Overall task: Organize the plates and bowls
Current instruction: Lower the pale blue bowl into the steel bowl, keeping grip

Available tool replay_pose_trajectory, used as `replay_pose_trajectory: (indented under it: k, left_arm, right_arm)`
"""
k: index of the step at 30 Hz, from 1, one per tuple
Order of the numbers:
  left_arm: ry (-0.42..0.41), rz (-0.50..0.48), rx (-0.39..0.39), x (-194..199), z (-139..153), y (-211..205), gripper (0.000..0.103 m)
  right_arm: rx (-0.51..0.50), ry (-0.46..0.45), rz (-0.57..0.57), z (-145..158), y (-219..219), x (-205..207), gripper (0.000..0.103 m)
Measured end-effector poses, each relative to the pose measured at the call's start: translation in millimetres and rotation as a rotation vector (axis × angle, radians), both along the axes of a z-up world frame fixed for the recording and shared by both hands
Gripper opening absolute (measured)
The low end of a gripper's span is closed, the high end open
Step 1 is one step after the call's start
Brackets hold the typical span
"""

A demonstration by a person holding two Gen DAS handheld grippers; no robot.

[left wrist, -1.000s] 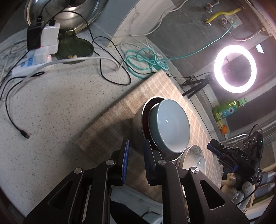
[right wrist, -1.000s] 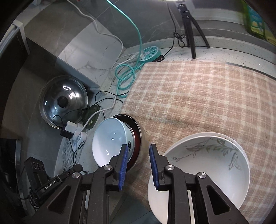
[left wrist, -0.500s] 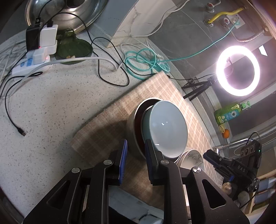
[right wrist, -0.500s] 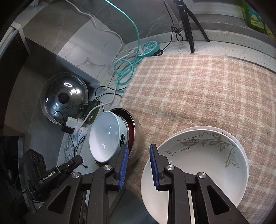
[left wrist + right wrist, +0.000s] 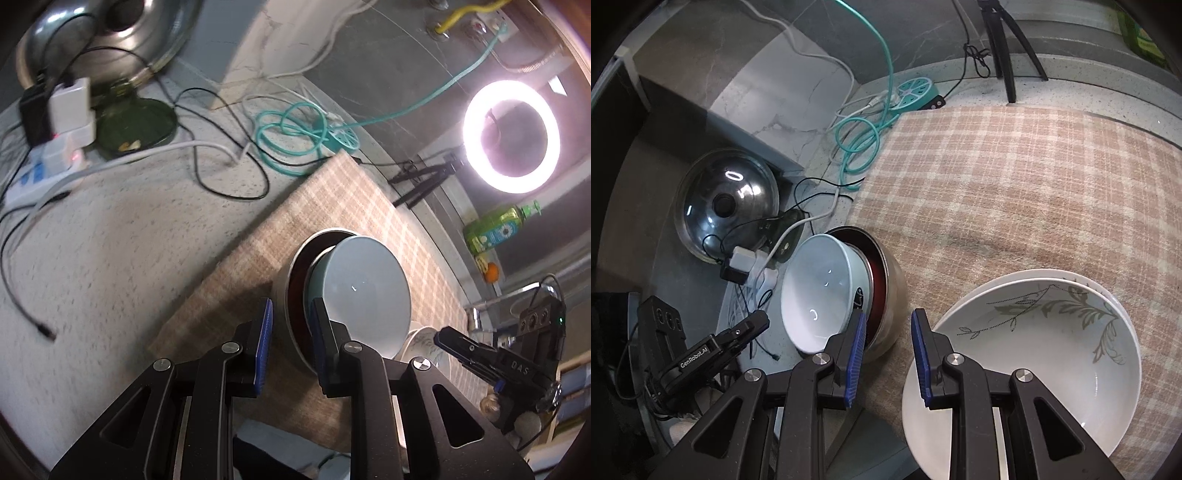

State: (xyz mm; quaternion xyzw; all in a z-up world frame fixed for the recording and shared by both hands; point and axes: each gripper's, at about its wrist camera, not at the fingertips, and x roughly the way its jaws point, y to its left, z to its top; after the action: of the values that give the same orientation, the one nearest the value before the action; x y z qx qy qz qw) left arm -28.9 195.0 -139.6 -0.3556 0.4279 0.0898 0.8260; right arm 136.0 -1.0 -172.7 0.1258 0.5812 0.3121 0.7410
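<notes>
A pale blue bowl (image 5: 364,291) sits tilted inside a steel bowl with a dark red inside (image 5: 295,280) on a plaid cloth (image 5: 332,199). My left gripper (image 5: 290,343) is open, its jaws on either side of the steel bowl's near rim. In the right wrist view the blue bowl (image 5: 816,291) leans in the steel bowl (image 5: 890,291), left of the right gripper (image 5: 886,350), which is open and empty. A white bowl with a leaf pattern (image 5: 1034,362), nested in another white bowl, sits just right of it.
Cables (image 5: 291,129), a power strip with chargers (image 5: 55,122), a green dish (image 5: 136,123) and a steel lid (image 5: 727,206) crowd the speckled counter. A ring light (image 5: 511,136) on a tripod and a green bottle (image 5: 495,229) stand behind the cloth.
My left gripper has closed in on the steel bowl, whose rim now lies between its jaws. The right gripper has pulled back and up a little; the bowls have not moved.
</notes>
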Motion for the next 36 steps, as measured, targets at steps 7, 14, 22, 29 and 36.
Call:
replay_pose_trajectory:
  k: [7,14,22,29,36]
  left_arm:
    - [0.004,-0.129,-0.011,16.7,-8.4,6.6,0.019]
    - [0.006,-0.196,-0.006,23.3,-10.8,12.1,0.019]
    - [0.017,-0.224,-0.002,28.5,-16.2,11.0,0.017]
    - [0.031,-0.23,0.01,33.3,-19.9,8.6,0.017]
    - [0.037,-0.221,-0.008,35.5,-22.5,10.1,0.013]
  right_arm:
    - [0.008,0.043,-0.094,-13.6,10.1,1.1,0.023]
    - [-0.016,0.026,-0.148,-15.3,18.9,2.6,0.023]
    - [-0.059,0.012,-0.146,-21.3,30.2,3.4,0.022]
    - [-0.069,0.03,-0.143,-30.0,31.0,4.7,0.018]
    - [-0.08,0.039,-0.125,-34.6,36.1,4.5,0.01]
